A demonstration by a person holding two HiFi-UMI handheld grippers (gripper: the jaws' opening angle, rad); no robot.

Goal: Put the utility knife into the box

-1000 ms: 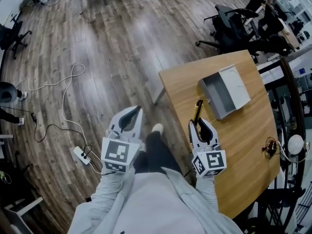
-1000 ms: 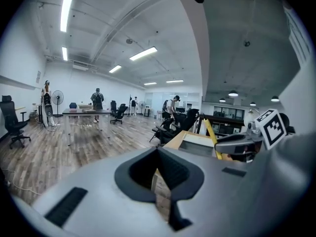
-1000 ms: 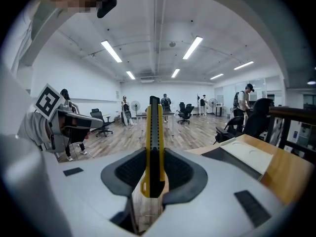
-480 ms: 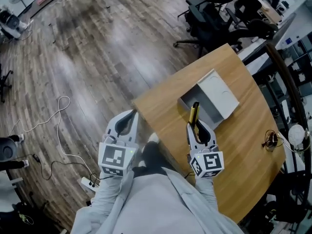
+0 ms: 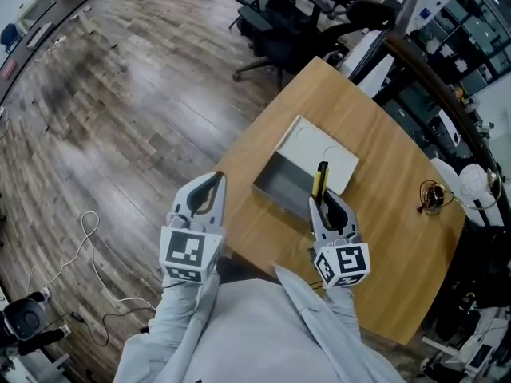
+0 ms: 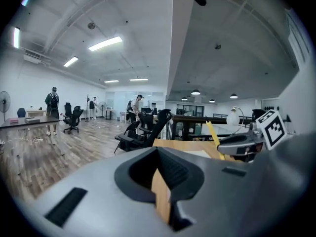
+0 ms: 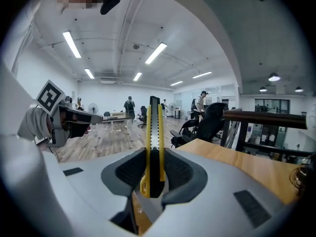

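The right tool [image 5: 327,203] was clamped on the utility knife [image 5: 321,180]. Its two jaws squeezed the yellow and black knife from both sides. The knife stuck out forward from the tool, pointing away from the person. In the head view the knife sat over the near right side of the box [image 5: 271,188], held up in the tool and not lying inside.

The box was grey and open. Its white lid [image 5: 323,152] lay flat behind it, touching it. The box rested on the wooden worktop [image 5: 391,142], close to the worktop's left edge.

The left tool [image 5: 212,183] had its jaws together with nothing between them. It hung just beside the worktop's edge, over the wooden floor [image 5: 120,94]. Black office chairs [image 5: 279,14] stood past the worktop's far end.
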